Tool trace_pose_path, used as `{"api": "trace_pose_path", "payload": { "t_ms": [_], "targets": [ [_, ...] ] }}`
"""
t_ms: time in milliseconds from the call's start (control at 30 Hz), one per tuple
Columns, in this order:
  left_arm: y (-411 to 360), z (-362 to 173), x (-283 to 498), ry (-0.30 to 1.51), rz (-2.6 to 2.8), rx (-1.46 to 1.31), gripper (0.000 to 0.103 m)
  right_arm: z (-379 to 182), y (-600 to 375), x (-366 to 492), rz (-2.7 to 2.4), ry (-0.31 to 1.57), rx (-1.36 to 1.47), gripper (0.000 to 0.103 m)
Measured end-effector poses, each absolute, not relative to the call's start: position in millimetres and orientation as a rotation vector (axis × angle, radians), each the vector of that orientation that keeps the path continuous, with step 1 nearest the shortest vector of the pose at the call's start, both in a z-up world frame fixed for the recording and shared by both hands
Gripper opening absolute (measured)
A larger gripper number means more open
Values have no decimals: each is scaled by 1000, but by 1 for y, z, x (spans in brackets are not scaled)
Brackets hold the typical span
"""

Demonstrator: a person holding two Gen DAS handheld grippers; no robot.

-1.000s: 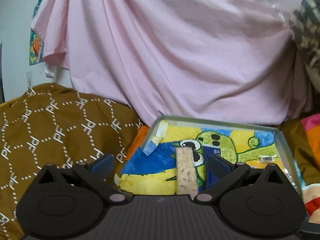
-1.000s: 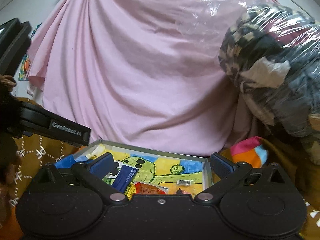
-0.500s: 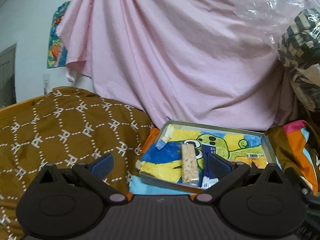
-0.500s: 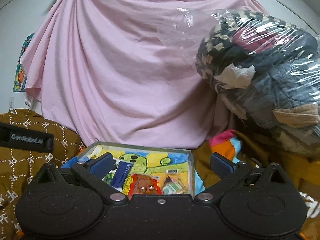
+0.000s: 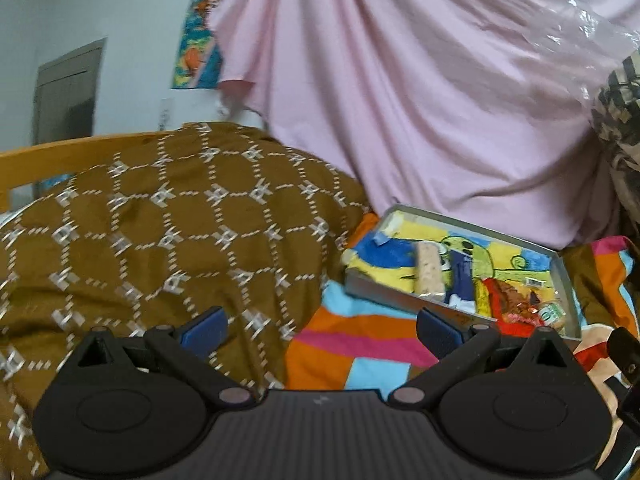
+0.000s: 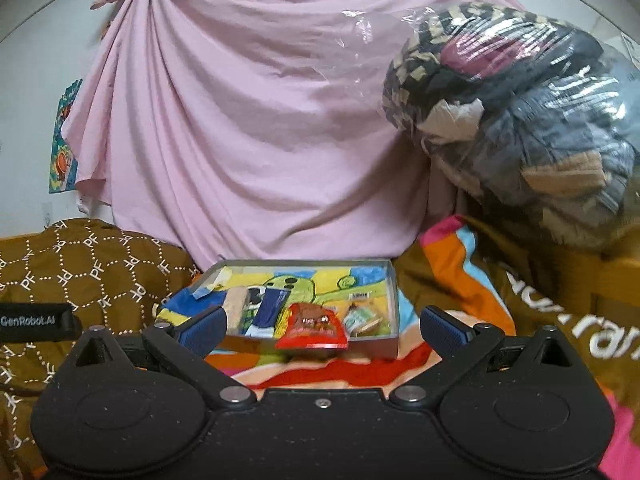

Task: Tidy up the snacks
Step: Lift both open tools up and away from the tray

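Four snacks are laid in the tray (image 6: pixel 394 300). Nothing is held; both grippers' fingers (image 5: pixel 204 326) (image 6: pixel 442 326) are spread open. The task is judged nearly done.

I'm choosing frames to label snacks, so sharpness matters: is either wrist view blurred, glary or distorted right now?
Left wrist view: motion-smeared, the brown patterned blanket streaked and the tray soft and off to the right. Right wrist view: sharper, the red snack packet readable in shape, its print not; glare on the clear plastic bag. Both bow at the edges from the fisheye lens.
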State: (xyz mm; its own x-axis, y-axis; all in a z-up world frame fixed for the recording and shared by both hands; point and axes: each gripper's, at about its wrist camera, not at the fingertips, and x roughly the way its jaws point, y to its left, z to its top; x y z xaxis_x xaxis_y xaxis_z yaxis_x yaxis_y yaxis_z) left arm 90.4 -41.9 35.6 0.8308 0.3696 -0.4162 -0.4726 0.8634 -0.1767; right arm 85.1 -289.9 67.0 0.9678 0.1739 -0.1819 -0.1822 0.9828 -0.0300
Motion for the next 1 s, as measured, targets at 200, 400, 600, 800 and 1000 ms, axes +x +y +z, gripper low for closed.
{"api": "trace_pose_path", "payload": {
  "t_ms": [200, 400, 600, 800, 1000],
  "targets": [
    [-43, 21, 58, 374, 549, -307, 103, 52, -290, 63, 192, 202, -37, 102],
    [-30, 7, 36, 389, 681, -286, 103, 39, -286, 45, 202, 261, -78, 102],
    [-20, 6, 14, 402, 758, -259, 103, 39, -286, 26, 194, 299, -79, 102],
    [-26, 13, -4, 412, 805, -241, 103, 41, -288, 12, 184, 336, -94, 102],
    [-36, 31, -20, 362, 781, -205, 103, 41, -290, 5, 186, 361, -97, 102]
  ]
}}
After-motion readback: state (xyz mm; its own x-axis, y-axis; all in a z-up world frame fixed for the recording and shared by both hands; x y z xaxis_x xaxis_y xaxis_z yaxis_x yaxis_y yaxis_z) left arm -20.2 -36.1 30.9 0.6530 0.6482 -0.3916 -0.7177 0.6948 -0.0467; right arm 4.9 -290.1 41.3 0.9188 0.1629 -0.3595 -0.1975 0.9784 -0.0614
